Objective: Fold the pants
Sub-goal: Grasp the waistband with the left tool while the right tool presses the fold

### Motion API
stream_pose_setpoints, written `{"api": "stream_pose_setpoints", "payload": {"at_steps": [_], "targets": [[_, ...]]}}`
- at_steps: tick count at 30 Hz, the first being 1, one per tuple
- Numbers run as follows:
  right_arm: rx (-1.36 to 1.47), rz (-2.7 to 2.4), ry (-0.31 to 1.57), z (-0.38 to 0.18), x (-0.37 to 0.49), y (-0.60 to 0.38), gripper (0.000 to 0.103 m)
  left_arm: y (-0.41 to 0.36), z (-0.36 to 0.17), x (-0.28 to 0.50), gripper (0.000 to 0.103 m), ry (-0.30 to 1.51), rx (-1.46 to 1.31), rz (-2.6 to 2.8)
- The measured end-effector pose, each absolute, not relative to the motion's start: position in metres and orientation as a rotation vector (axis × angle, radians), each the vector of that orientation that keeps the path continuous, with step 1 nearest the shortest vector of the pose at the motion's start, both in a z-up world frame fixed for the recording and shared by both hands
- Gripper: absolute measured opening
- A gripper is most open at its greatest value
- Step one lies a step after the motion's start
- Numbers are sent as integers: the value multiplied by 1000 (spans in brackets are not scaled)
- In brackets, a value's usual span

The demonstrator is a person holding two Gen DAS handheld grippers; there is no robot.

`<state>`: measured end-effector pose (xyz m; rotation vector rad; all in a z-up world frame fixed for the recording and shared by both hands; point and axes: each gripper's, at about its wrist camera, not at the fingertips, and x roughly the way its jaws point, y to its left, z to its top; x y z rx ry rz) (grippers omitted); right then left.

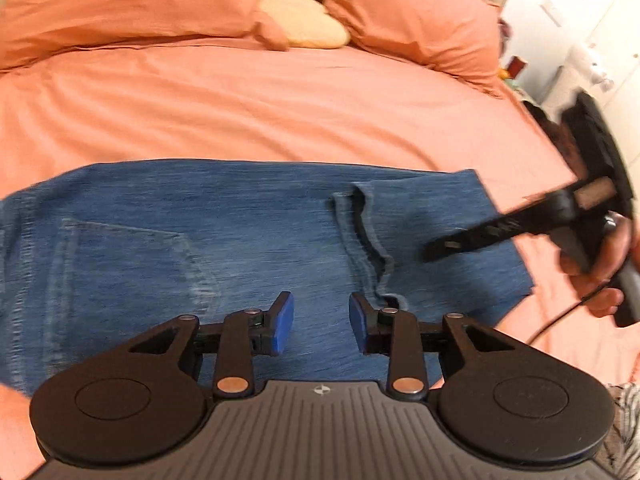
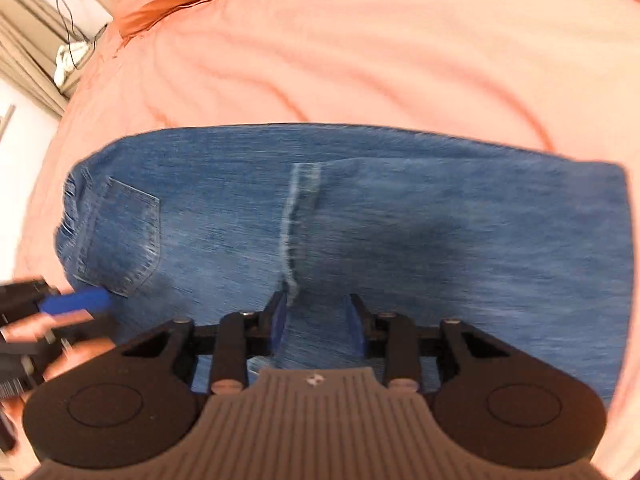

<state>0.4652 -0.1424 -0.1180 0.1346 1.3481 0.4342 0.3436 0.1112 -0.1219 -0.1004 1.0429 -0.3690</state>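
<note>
So the pair of blue denim jeans [image 1: 240,240] is lying flat on the bed with the salmon-orange sheet [image 1: 280,100], already folded over itself into a wide rectangle. You can see a stitched back pocket [image 1: 132,264] at the left end, and a leg hem [image 1: 360,220] lies across the middle of the top layer, a bit rumpled.

Left tongs [image 1: 321,326] are hovering right above the denim, pointing down at it, near the lower end of that hem. The blue pads [image 1: 285,322] stand partly apart with only bare denim showing in the gap, so nothing's gripped there.

Right tongs [image 2: 317,322] are also low over the jeans, by the faded hem [image 2: 300,208]. Their blue pads are somewhat apart too, and I see fabric below them. Can't tell if the tips touch the cloth, but it doesn't look pinched.

From the left camera you can see a hand [image 1: 600,264] holding the right tongs over the right end of the jeans. The whole thing's kinda motion-blurred.

Background: two orange pillows [image 1: 408,12] at the head of the bed with a pale yellow cushion [image 1: 304,20] between them.
</note>
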Motion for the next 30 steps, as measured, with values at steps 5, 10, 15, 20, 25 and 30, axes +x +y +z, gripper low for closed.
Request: {"api": "stream_pose_setpoints", "payload": {"at_steps": [5,10,15,20,25,30], "targets": [[118,473,1365,-131,450,-141,10,150,-110,339,38,1068,-81,-271],[89,492,1387,-159,433,-109,8,201,-101,332,41,1080,-124,-146],[38,470,1393,-163,432,-96,5,248,-103,320,49,1067,-221,-43],[-18,482,1360,-141,438,-94,8,300,-116,309,69,1005,-390,87],[-113,456,1345,-137,444,-91,8,346,-141,283,74,901,-654,150],[-223,457,1308,-130,455,-92,8,375,-186,272,74,823,-908,216]]}}
